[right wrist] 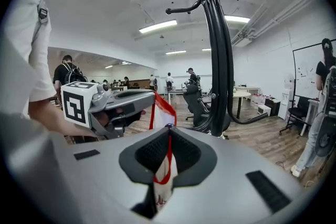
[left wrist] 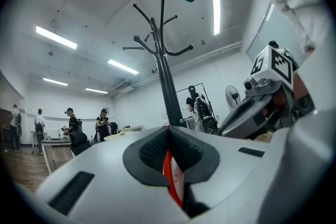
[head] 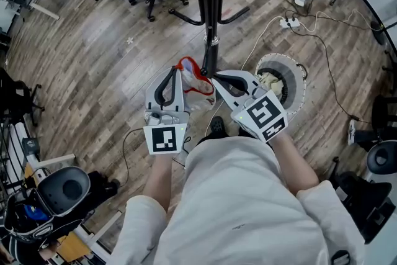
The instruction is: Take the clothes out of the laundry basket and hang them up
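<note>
As left gripper and right gripper pinch it, garment spans sideways.

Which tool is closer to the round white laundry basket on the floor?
Right. The right tool is held beside the round white laundry basket; the left tool is farther, beyond the black coat stand.

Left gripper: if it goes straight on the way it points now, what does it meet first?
Probably the coat stand's pole: in the left gripper view it rises directly beyond the left gripper, whose fingers are shut on the red-trimmed garment. Its distance is unclear.
</note>
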Demonstrator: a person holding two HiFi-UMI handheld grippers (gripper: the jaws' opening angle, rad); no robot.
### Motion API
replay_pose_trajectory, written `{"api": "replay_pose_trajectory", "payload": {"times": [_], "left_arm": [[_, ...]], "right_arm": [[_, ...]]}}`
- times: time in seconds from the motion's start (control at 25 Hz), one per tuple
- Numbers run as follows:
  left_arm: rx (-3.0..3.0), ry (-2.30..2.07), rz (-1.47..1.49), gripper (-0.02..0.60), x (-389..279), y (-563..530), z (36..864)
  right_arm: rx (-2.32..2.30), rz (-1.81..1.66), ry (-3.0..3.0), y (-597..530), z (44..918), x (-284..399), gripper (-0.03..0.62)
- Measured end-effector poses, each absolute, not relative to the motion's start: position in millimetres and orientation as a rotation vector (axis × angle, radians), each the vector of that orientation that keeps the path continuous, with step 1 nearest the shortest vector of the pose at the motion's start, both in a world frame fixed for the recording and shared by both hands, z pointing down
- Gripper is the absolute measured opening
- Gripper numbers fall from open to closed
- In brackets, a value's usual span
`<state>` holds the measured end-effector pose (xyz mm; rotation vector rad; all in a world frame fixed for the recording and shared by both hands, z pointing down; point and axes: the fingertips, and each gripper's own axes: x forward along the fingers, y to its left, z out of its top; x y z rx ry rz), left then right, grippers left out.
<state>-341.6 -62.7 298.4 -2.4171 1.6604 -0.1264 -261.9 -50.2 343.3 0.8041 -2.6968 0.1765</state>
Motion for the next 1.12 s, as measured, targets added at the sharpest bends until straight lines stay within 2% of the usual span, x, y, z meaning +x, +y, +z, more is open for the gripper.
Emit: {"api": "replay_pose_trajectory", "payload": {"times": [0.12,0.32,0.48,0.8,0.84,0.92,1.04,1.12], "left_arm": [[-2.455,1.636,-0.125,0.02,-343,-60,305],[-2.502,1.54,-0.135,0.02,-339,-47,301],[-2.485,1.497,-0.16,0.021,-342,-39,291],[-2.465,1.451,-0.144,0.02,-341,-36,273],[-2.466,1.447,-0.141,0.021,-339,-35,272],[-2.465,1.442,-0.139,0.021,-336,-36,271],[-2.467,1.449,-0.138,0.021,-337,-39,270],[-2.466,1.442,-0.126,0.02,-336,-40,268]], "right_arm": [[0.797,0.153,-2.701,-56,339,-268,0.021],[0.727,0.066,-2.715,-57,328,-284,0.067],[0.6,-0.014,-2.739,-44,322,-306,0.136],[0.533,0.036,-2.757,-29,330,-340,0.18],[0.553,0.039,-2.75,-30,332,-339,0.179],[0.594,0.04,-2.737,-32,334,-334,0.125],[0.621,0.054,-2.721,-33,335,-319,0.094],[0.627,0.063,-2.715,-32,335,-308,0.044]]}}
